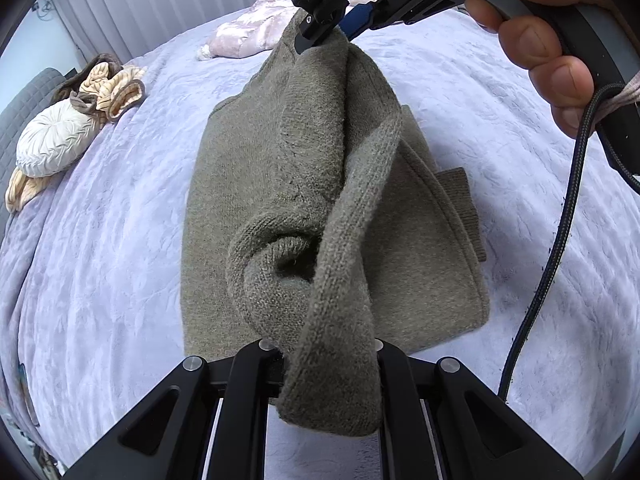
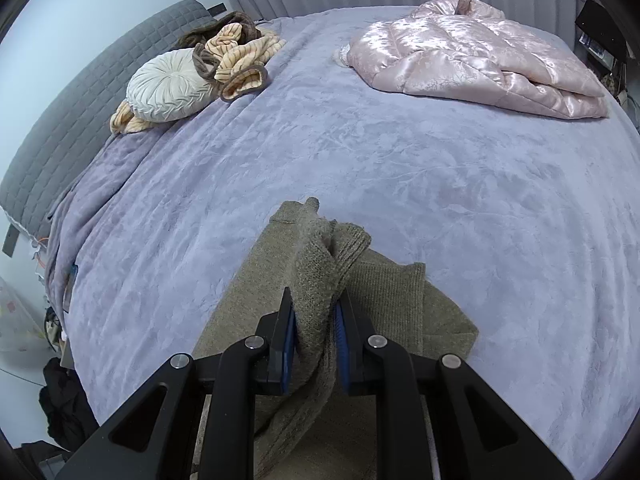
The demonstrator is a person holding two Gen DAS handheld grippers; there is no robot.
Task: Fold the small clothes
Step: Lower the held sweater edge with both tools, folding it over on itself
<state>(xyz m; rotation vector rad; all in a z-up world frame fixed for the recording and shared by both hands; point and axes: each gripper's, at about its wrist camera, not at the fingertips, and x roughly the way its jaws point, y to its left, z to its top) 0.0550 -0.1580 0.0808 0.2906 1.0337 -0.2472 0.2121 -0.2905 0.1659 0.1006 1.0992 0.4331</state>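
Sweater (image 1: 280, 184): olive knit, lay partly folded on the bed (image 1: 100, 240), one edge lifted off it between the two grippers. Left gripper (image 1: 328, 364): jaws closed on a thick bunched fold of the knit, which draped over them. Right gripper (image 2: 316, 336): jaws clamped on the far end of the same lifted edge, blue pads pressed against it; hand (image 1: 536, 52) on its handle. Cable (image 1: 552, 240): hung beside, probably clear of the sweater. Pink jacket (image 2: 476, 56), round cushion (image 2: 168, 84), striped garment (image 2: 240, 56): well apart, at the bed's far side.
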